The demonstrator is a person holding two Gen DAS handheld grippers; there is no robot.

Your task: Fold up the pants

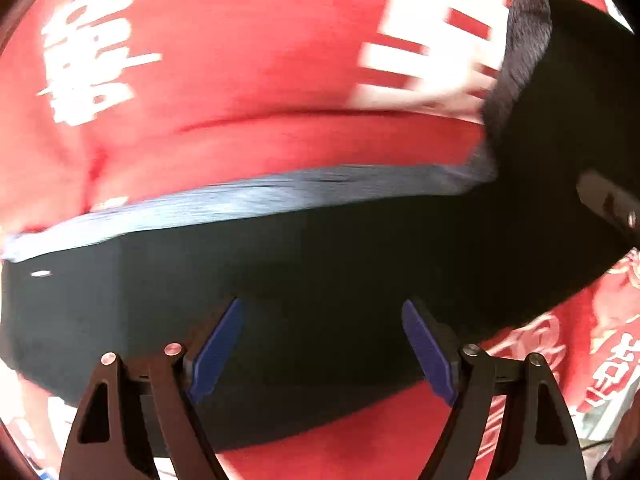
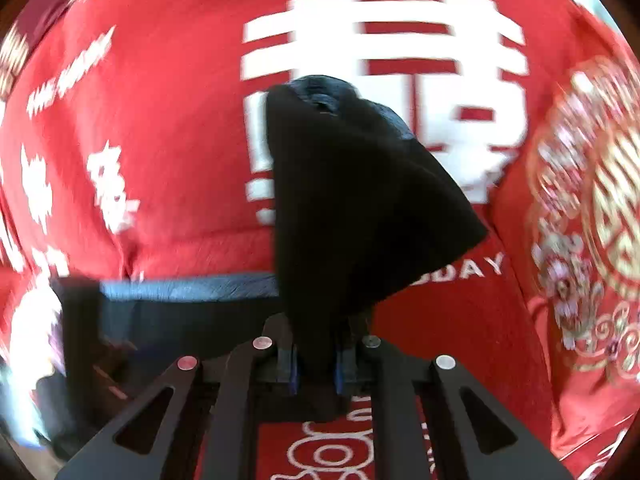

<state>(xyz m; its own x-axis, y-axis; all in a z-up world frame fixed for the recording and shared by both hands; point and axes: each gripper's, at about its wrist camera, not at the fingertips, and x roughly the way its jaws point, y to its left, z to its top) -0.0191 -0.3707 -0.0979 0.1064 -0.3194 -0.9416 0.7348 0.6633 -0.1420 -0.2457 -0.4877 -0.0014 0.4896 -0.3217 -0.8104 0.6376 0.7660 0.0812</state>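
Pants (image 2: pixel 360 208) hang pinched in the steeply down-tilted right gripper (image 2: pixel 316 364); left gripper (image 1: pixel 322 348) gapes empty above them.

Left wrist view, motion-blurred. Left gripper (image 1: pixel 322 350): jaws wide apart, blue pads (image 1: pixel 216 352) at lower L and R, nothing between them, no contact w/ fabric visible. Black pants (image 1: pixel 320 256) lie as a broad band across mid-frame on a red cloth (image 1: pixel 240 60) printed w/ white characters; lighter blue-grey edge (image 1: pixel 240 200) runs along the band's upper side. At upper R, a pants section rises off the cloth, grey inner face (image 1: pixel 520 52) showing. Dark object at R edge, unclear.
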